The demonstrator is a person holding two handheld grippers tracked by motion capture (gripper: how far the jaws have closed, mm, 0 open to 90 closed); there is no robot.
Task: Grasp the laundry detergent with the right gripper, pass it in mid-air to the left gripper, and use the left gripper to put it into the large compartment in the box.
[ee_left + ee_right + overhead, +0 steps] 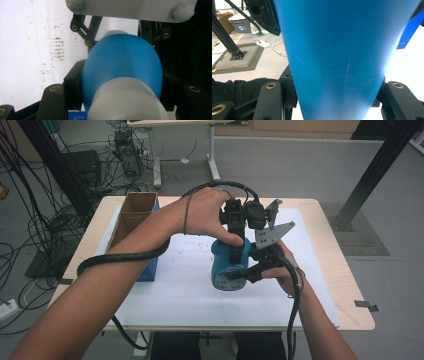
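Bottle [122, 65] white cap, left gripper view

Matt blue plastic bottle [230, 262] – faintly scuffed, smooth white cap [127, 102], brown cardboard box [131, 217], pale wood table [330, 227]

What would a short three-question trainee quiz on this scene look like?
1. True or false: both grippers are clamped on the blue bottle.
2. Which gripper comes at the bottle from above: left gripper or right gripper?
3. What stands at the table's left edge?
A. cardboard box
B. red bucket
C. laptop

Key: 1 true. 2 left gripper. 3 A.
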